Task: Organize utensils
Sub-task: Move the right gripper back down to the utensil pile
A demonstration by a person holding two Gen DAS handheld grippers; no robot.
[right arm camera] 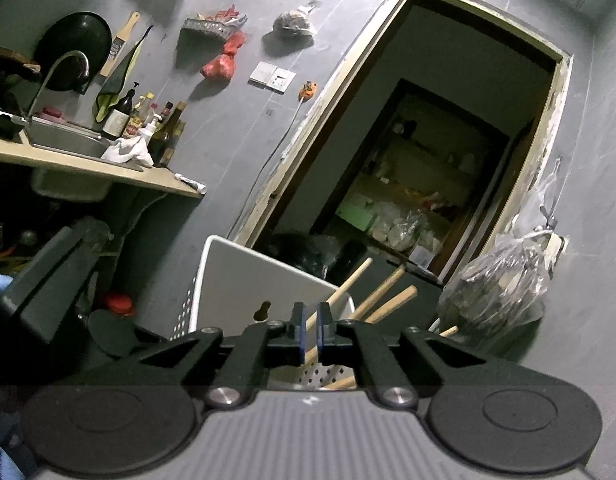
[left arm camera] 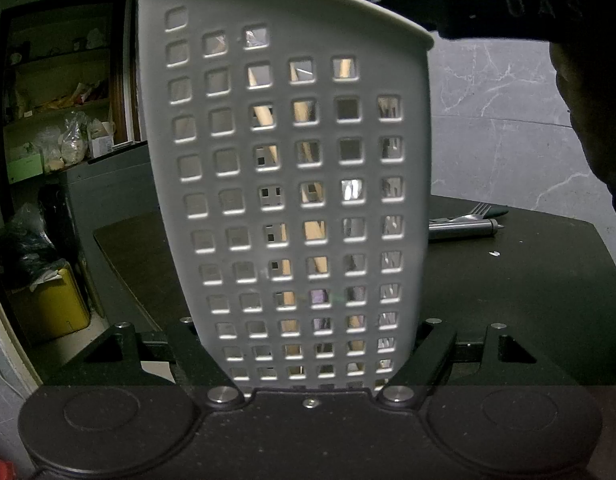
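Observation:
A white perforated utensil caddy (left arm camera: 291,184) fills the left wrist view, tilted. My left gripper (left arm camera: 308,360) is closed around its lower end and holds it. Wooden handles show through its holes. In the right wrist view the same caddy (right arm camera: 243,280) sits just beyond my right gripper (right arm camera: 312,332), with several wooden handles (right arm camera: 388,300) sticking out of it. The right jaws stand nearly closed with a narrow gap and nothing visibly between them. A fork (left arm camera: 474,212) and a metal-handled tool (left arm camera: 464,229) lie on the dark table (left arm camera: 528,288) behind the caddy.
A person's dark head and cap (left arm camera: 580,80) lean in at the upper right. A yellow bin (left arm camera: 47,308) stands on the floor at left. A sink counter (right arm camera: 87,160) with bottles is at left, a doorway (right arm camera: 420,168) ahead, a hanging plastic bag (right arm camera: 496,288) at right.

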